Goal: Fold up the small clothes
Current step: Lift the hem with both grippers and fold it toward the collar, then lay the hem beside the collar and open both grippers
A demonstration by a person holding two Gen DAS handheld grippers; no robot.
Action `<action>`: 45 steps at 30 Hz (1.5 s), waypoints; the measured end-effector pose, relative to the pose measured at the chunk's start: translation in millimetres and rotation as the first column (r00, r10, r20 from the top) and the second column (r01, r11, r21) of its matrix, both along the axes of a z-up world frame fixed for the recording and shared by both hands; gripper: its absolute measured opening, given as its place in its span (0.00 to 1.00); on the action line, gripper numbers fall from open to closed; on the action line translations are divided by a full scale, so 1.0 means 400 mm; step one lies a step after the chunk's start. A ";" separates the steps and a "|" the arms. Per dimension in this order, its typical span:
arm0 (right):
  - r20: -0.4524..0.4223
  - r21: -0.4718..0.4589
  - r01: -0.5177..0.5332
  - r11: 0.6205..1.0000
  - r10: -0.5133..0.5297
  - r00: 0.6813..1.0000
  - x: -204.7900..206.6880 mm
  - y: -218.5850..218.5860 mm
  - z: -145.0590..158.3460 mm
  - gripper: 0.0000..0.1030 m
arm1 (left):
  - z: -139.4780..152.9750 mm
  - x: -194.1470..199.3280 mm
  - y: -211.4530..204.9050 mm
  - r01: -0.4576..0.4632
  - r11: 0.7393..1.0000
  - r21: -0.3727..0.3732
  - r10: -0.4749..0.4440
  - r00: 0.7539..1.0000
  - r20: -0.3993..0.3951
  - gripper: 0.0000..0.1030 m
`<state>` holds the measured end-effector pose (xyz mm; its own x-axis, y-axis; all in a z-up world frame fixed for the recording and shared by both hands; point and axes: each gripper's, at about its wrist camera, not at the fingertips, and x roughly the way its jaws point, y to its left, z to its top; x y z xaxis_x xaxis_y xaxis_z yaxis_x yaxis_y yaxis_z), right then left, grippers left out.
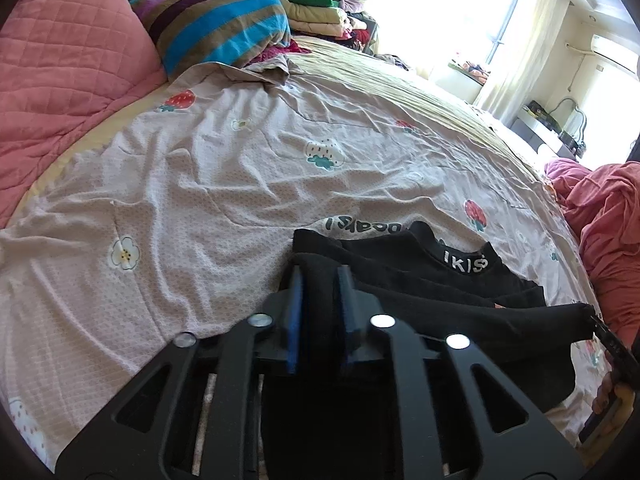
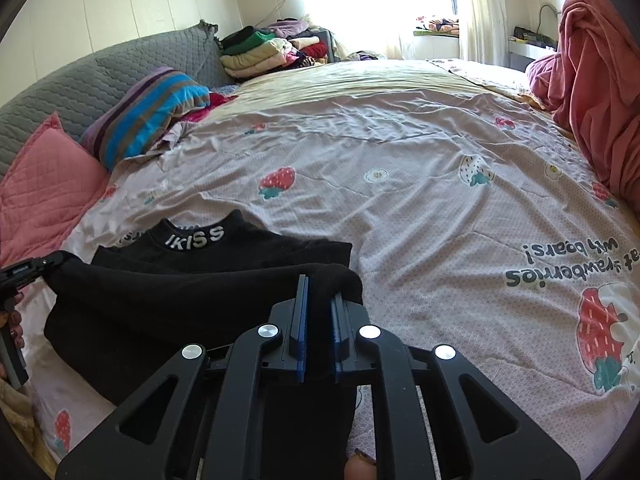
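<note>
A small black top (image 1: 440,292) (image 2: 192,284) with white "IKISS" lettering on its collar (image 2: 195,237) lies on the strawberry-print bedsheet (image 1: 200,184). Its lower edge is lifted and stretched between both grippers, hanging just in front of the collar part. My left gripper (image 1: 319,280) has its blue pads closed on the left corner of that edge. It also shows at the far left of the right wrist view as the left gripper (image 2: 38,267) pinching the fabric tip. My right gripper (image 2: 319,296) (image 1: 597,322) is shut on the other corner, with cloth bunched between its pads.
A pink quilted pillow (image 1: 68,64) and a striped pillow (image 1: 216,20) lie at the bed's head on the left. Stacked folded clothes (image 2: 260,50) sit far back. A pink blanket heap (image 2: 592,80) borders the right side. Wrinkled sheet stretches beyond the top.
</note>
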<state>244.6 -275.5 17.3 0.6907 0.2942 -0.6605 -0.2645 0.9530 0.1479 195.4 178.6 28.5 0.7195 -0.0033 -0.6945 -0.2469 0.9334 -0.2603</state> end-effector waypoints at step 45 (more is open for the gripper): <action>-0.077 -0.208 -0.114 0.972 0.100 0.992 -0.006 0.196 -0.121 0.27 | -0.107 0.008 -0.154 0.190 0.965 0.179 -0.165 0.975 -0.147 0.36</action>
<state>242.0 -196.9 -31.3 0.6161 0.2134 -0.7582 -0.3635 0.9310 -0.0333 198.8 116.9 -14.3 0.6228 0.0193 -0.7821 -0.0928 0.9945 -0.0494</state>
